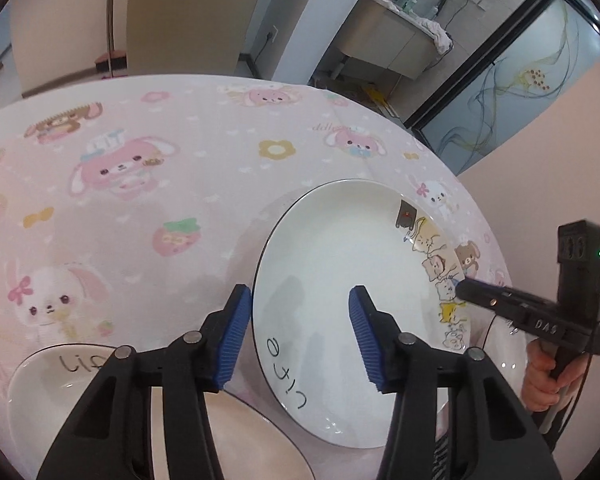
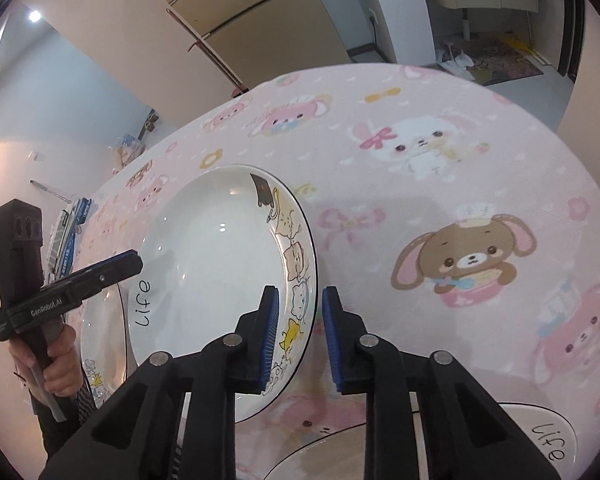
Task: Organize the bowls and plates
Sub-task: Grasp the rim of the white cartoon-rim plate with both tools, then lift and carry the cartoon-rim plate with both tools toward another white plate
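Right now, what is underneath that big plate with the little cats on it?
A second plate peeks out beneath the cat plate, itself on the pink tablecloth. Whatever lies under their middles is covered.

Beige fridge (image 2: 256,12) (two-door) stands behind the pink-clothed table (image 1: 180,168).

Evenly, softly lit indoors; two ceiling lights (image 2: 10,32) glowing at ten o'clock. Small glints on the plate (image 2: 220,248), faint shadows beneath. Strong fisheye bending, dark vignette at edges.
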The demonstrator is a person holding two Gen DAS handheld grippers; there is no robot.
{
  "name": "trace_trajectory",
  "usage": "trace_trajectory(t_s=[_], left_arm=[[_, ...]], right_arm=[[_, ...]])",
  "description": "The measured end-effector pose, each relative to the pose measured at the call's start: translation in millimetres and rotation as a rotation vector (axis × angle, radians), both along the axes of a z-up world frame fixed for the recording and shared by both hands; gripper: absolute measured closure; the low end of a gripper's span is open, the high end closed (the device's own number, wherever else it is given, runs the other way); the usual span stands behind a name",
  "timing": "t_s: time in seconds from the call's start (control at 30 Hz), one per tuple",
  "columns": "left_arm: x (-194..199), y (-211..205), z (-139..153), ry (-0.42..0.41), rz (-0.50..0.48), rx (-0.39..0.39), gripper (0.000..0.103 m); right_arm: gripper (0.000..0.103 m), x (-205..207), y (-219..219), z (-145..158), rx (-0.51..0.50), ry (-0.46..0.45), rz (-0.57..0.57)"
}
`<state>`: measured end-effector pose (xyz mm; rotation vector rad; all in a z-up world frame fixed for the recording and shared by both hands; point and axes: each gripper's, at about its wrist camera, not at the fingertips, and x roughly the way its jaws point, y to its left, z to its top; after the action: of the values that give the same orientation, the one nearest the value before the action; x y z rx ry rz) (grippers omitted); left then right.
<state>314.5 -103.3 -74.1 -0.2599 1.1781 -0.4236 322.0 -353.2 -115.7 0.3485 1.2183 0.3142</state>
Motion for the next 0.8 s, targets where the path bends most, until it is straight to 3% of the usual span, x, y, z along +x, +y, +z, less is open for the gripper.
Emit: trace_trajectory(t_s=[0.17,0.23,0.27,0.33,0.37,0.47,0.67,0.8], left_arm=[[6,7,-9,0.022,0.008,-0.01,0.074],[8,12,-13,0.034,0.021,-0.004,0.093],[10,17,-17,0.052,0.029,-0.021,0.096],[15,28,-24,0.092,0.044,-0.103,0.098],[15,29,-24,0.093,0.036,-0.108,0.098],[12,26,-22,0.068,0.022,-0.08,0.098],[18,22,-25,0.098,-0.018,-0.072,0.097],[14,26,-23,0.115,0.02,-0.077,0.097]], right_arm=[[0.089,4,2,-11,0.023,0.03,0.001],[0.09,5,1,-16,0.027,0.048,-0.011],[0.09,5,2,-19,0.046,0.056,-0.012],[0.089,6,3,-21,0.051,0.061,-0.016],[0.089,6,3,-21,0.054,0.061,-0.017],[0.091,6,-4,-26,0.114,0.077,-0.029],[0.092,10,-17,-33,0.253,0.124,-0.085],[0.092,12,-13,-29,0.245,0.133,-0.081]])
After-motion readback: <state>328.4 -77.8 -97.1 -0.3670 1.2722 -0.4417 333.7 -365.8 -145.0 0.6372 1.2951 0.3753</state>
